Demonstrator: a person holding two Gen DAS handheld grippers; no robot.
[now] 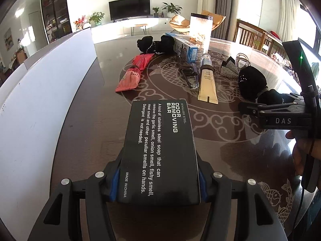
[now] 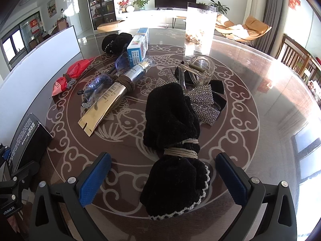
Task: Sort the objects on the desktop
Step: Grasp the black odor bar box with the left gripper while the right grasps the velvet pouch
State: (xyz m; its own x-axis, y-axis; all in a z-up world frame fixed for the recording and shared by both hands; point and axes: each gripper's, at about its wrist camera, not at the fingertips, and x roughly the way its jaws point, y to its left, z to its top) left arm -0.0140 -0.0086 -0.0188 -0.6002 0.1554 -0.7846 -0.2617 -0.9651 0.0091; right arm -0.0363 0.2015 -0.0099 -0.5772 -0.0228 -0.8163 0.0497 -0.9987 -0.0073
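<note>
Left wrist: left claw (image 1: pixel 160 182) clamped on black soap box (image 1: pixel 160 150), held above desk (image 1: pixel 84 120). Right wrist: right claw (image 2: pixel 163 177) wide apart, straddling tied black cloth bundle (image 2: pixel 172 132) on desk, pads clear.

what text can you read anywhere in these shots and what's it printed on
black box in the left gripper: "STAINLESS STEEL", "ODOR REMOVING BAR", "Detergent is not needed.", "MADE IN CHINA"
right gripper body, left wrist view: "DAS"
left gripper body, right wrist view: "nRobot.AI", cut off at the frame edge
blue box, red packet, gold tube: print too small to read
</note>
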